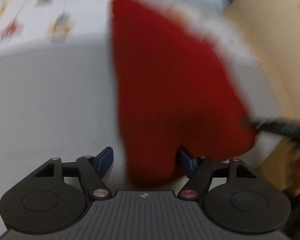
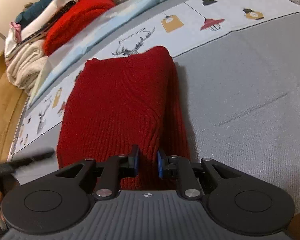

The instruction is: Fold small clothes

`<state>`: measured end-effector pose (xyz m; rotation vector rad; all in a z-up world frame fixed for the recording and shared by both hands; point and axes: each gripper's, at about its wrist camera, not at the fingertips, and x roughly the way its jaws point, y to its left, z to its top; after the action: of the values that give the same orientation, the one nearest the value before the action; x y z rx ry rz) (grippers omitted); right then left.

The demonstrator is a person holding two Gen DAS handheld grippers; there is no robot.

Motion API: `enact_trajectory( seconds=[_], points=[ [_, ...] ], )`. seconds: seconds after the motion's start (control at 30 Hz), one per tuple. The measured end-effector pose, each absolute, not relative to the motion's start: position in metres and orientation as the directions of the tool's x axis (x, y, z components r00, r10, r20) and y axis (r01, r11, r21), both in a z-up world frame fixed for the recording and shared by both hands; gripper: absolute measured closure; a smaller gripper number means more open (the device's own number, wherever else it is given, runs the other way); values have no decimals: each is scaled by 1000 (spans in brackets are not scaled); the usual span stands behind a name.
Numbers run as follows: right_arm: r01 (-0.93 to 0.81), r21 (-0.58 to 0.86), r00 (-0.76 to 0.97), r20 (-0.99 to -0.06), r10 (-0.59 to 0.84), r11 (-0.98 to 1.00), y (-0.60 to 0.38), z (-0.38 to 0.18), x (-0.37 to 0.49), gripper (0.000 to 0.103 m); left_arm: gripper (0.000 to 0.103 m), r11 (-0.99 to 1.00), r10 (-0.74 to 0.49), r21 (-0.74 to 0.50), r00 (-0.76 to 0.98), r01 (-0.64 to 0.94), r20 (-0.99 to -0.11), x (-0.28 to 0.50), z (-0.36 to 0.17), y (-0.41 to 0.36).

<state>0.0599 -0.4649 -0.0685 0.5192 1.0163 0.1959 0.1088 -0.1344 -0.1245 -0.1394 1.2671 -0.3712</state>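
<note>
Folding looks well advanced on this piece, in our judgement: the red knit sweater [image 2: 120, 104] lies as a long narrow rectangle on the grey cover [image 2: 250, 84], its sides apparently turned in, with one doubled layer showing along its right edge. We judge that what is left is at least one fold across its length, then a place on the pile of folded clothes [image 2: 50, 26] at the far left, where another red knit already sits among white and dark-blue garments.

We hold the right gripper [image 2: 148, 163] at the near end of the sweater, its blue pads [image 2: 160, 165] drawn close together with a ridge of red knit between them, so it seems to be pinching the near hem. The left gripper [image 1: 145, 160] has its jaws spread wide, the corner of the sweater lying between the blue pads [image 1: 106, 159] but gripped by neither; that view is badly blurred, so we cannot say whether the pads touch the cloth.

The sweater is a deep red rib knit, thick and soft, and its far end reaches onto the printed cloth with lamps and deer [image 2: 170, 24]. We see a small diagonal crease near its middle.
</note>
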Motion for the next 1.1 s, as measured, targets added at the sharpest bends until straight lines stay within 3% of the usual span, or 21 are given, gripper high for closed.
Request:
enact_trajectory(
  seconds=[0.1,0.2,0.33,0.37,0.47,0.5,0.7,0.9,1.0,1.1],
  points=[
    [117,455,435,-822,366,883,-457,-85,68,82,29,940,-340,-321,223,118,-913,106,-127,-133],
    [79,383,422,-849,317,920,-446,-82,72,79,30,950,-290,-244,268,195,-919,102,-100,-142],
    [104,424,460,-822,334,900,-452,-70,73,72,30,939,-304,-218,339,267,-890,99,-56,-133],
    [108,437,477,-811,339,893,-454,-67,72,65,29,936,-313,-222,355,274,-881,101,-47,-129],
    [133,442,537,-785,310,887,-461,-58,72,32,28,940,-298,-194,400,281,-867,104,-27,-116],
    [143,432,553,-781,290,890,-461,-55,73,29,27,941,-294,-187,407,282,-865,106,-24,-114],
    [173,469,542,-780,314,866,-463,-67,104,21,27,931,-321,-200,420,306,-849,126,-21,-99],
    [256,518,472,-803,362,816,-471,-97,134,12,24,910,-401,-311,390,275,-829,171,-35,-83],
    [272,556,466,-790,398,786,-472,-104,138,11,23,873,-487,-451,359,185,-796,191,-64,-72],
    [256,550,478,-787,390,795,-468,-104,142,11,23,841,-511,-540,299,-20,-806,207,-92,-68]
  ],
)
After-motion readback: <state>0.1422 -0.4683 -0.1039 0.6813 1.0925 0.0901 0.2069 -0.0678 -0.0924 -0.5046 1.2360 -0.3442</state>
